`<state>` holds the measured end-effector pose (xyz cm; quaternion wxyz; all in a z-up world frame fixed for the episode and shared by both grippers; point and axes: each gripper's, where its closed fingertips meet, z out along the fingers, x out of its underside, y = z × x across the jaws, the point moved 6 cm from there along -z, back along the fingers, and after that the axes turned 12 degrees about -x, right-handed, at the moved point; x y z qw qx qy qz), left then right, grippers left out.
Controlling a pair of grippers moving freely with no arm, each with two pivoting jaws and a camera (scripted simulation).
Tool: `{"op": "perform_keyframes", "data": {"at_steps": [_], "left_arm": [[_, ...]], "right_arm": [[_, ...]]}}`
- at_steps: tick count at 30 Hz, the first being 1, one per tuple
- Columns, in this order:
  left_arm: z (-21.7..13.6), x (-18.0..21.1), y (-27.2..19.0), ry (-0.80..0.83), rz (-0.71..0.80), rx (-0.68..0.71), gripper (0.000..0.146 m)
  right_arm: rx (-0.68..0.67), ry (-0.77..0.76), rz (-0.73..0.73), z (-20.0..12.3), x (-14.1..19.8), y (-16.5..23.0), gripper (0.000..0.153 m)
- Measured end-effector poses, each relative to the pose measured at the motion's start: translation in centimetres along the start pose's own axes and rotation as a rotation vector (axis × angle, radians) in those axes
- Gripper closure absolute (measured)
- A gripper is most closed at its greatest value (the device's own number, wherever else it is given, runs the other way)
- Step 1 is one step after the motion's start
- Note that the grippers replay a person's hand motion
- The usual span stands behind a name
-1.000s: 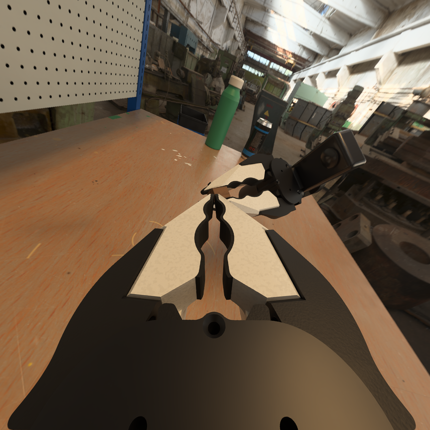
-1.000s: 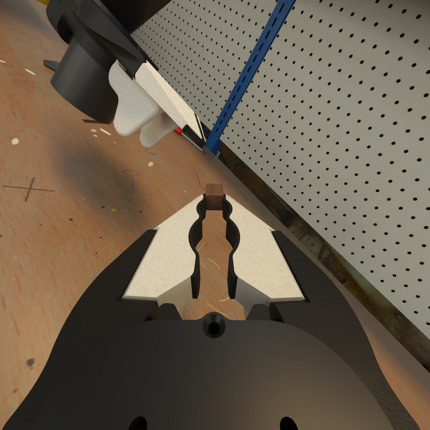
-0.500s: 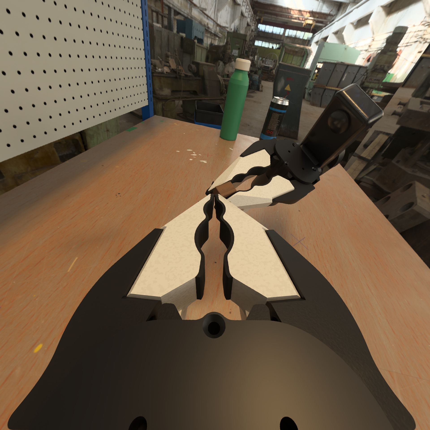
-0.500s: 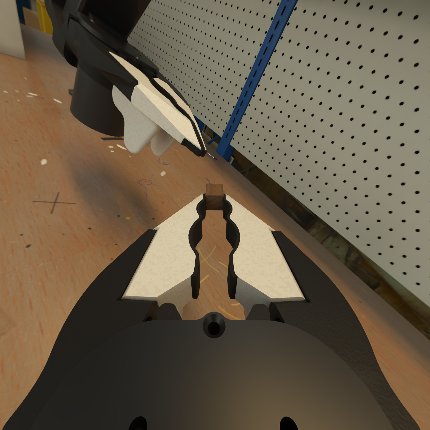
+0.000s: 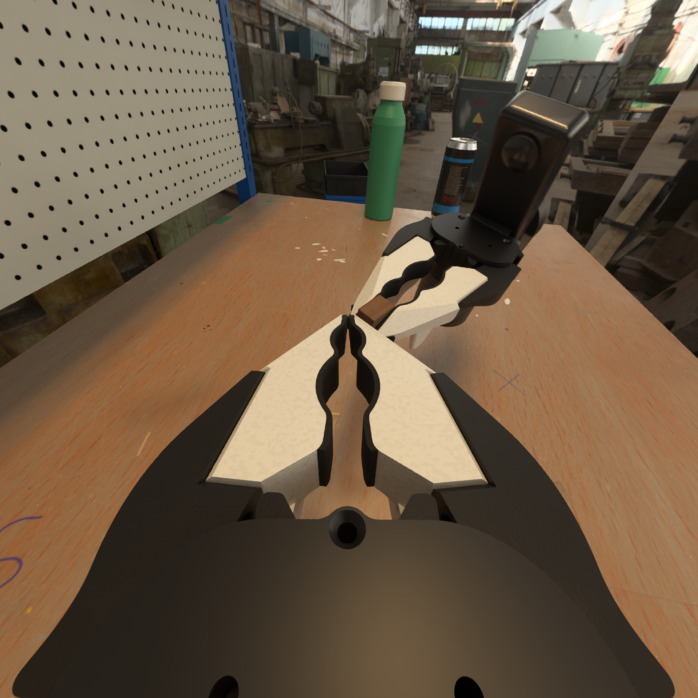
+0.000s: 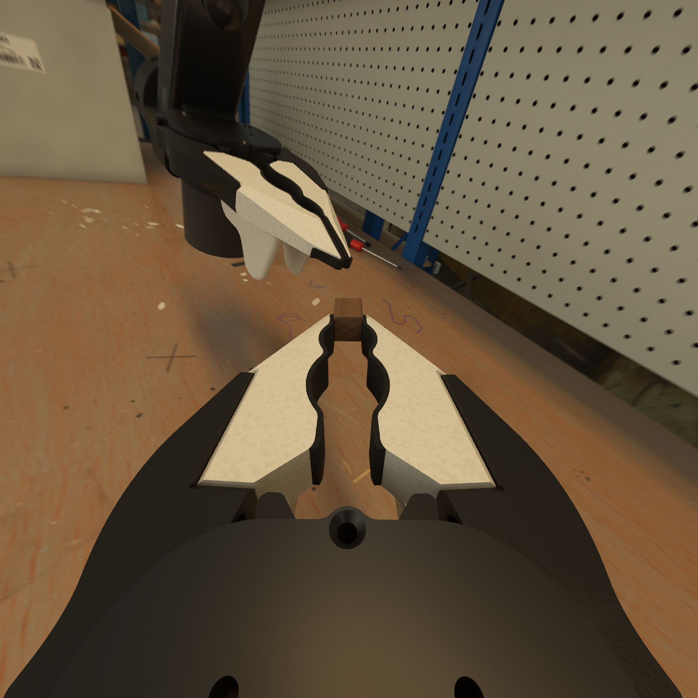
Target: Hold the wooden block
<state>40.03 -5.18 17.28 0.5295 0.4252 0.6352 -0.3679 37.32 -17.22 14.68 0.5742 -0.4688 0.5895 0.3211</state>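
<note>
My right gripper (image 6: pixel 348 328) is shut on a small dark-brown wooden block (image 6: pixel 348 319), pinched at the fingertips above the wooden bench. In the left wrist view the same block (image 5: pixel 374 312) shows between the right gripper's tips (image 5: pixel 372 314), just beyond my left gripper. My left gripper (image 5: pixel 347 321) is shut and empty, its tips close to the block but apart from it. In the right wrist view the left gripper (image 6: pixel 342 261) hangs above and just beyond the block, tips together.
The wooden bench (image 5: pixel 226 309) carries a green bottle (image 5: pixel 385 151) and a dark can (image 5: pixel 455 172) at its far end. A pegboard wall (image 6: pixel 528 151) with blue posts runs along one side. A red-handled screwdriver (image 6: pixel 362 247) and a white box (image 6: pixel 64 105) lie beyond.
Both grippers tilted and shifted, so the left gripper now shows more upright and nearer the centre of the right view. The right gripper kept its hold on the block; the left stayed shut.
</note>
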Motion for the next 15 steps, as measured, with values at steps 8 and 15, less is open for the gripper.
{"op": "perform_keyframes", "data": {"at_steps": [8,15], "left_arm": [[0.0,-0.2,-0.3,-0.032,0.048,0.013,0.146],[-0.4,-1.1,-1.1,-0.079,0.177,0.046,0.146]], "right_arm": [[-0.16,-0.125,0.231,-0.5,-0.1,-0.4,0.14],[-0.391,-0.245,0.444,-0.6,-0.2,-0.4,0.14]]}}
